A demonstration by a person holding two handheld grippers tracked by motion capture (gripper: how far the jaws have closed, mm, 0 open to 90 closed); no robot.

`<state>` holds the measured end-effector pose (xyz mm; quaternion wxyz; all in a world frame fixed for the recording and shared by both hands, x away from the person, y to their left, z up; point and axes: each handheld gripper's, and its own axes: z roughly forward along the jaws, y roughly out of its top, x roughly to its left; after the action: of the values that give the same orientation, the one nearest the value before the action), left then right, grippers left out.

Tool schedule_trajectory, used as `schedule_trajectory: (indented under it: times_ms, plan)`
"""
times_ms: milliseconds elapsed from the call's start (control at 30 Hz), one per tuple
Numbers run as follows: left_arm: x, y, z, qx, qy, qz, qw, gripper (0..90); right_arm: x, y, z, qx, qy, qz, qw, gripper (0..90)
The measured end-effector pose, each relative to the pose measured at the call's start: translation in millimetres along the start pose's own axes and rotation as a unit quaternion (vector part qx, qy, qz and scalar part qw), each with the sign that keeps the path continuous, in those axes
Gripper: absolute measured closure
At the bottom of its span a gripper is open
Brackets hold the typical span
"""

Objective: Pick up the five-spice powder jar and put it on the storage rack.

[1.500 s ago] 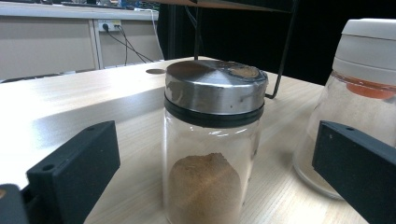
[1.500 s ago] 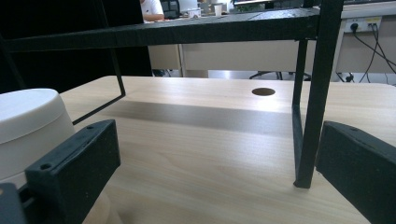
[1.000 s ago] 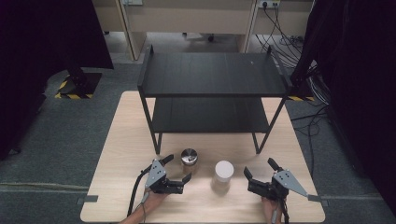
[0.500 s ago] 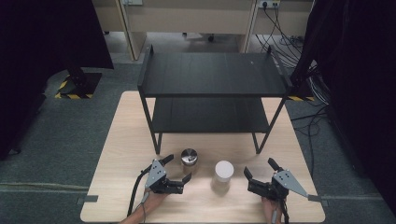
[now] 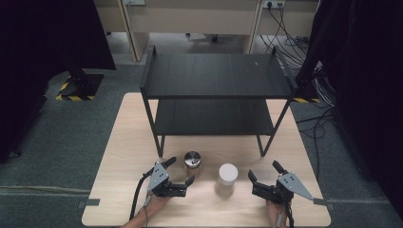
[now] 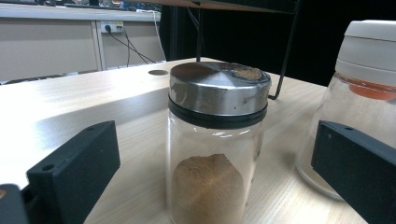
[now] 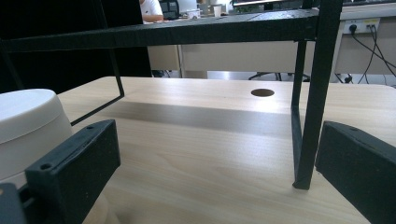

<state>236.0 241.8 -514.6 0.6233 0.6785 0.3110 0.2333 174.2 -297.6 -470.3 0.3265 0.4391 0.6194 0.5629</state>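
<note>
The table [image 5: 123,156] is pale wood with a small round hole [image 7: 262,92] in its top. It stands on a grey carpet floor [image 5: 71,128]. A black rack [image 5: 214,76] with two shelves sits on the far half of the table. Behind it are beige desks with wall plugs [image 5: 270,4] and black cables [image 5: 309,47] hanging down. Dark curtains [image 5: 43,38] hang on both sides, and a stand with yellow and black stripes [image 5: 76,88] is on the floor at the left.

No words or labels can be read on anything here.

The left gripper [image 5: 177,171] has its jaws spread wide. The glass jar with the shiny metal lid [image 6: 217,135] stands upright right in front of them, between the two jaws but not touched (there is brown powder in the bottom of it). The jar with the white lid [image 5: 227,175] stands just beside it, near the middle of the front edge. The right gripper [image 5: 264,173] has its jaws spread wide too, and nothing is in them. In the right gripper view one black rack leg [image 7: 308,116] stands between the jaws, farther off.
</note>
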Motion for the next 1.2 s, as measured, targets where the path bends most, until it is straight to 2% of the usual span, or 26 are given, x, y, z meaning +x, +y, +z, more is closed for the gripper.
schedule_trajectory:
  times_ms: [200, 367, 500, 567, 800, 1200]
  plan:
    - [0.8, 2.6, 1.5, 0.008, 0.005, -0.004, 0.9999, 0.9, -1.1, -0.8, 1.6, -0.003, -0.003, 0.004, 1.0, 0.3]
    - [-1.7, 6.1, 3.8, 0.011, 0.006, 0.006, 0.9999, 0.9, -2.5, -1.3, 1.2, -0.009, -0.002, 0.006, 0.9999, 0.3]
    - [-2.3, 9.2, 6.3, 0.012, 0.006, 0.001, 0.9999, 0.9, -2.3, -1.3, 0.9, -0.011, -0.001, 0.003, 0.9999, 0.3]
    - [-3.4, 12.3, 8.3, 0.014, 0.008, 0.008, 0.9998, 0.9, -2.2, -1.3, 1.0, -0.011, 0.0, 0.002, 0.9999, 0.3]
    - [-4.8, 19.6, 16.6, 0.01, 0.005, 0.008, 0.9999, 0.7, -2.1, -1.3, 0.7, -0.013, 0.0, 0.001, 0.9999, 0.3]
    - [-3.2, 20.9, 27.7, 0.004, 0.007, 0.015, 0.9998, 0.4, -2.3, -1.2, 1.4, -0.01, 0.005, -0.002, 0.9999, 0.3]
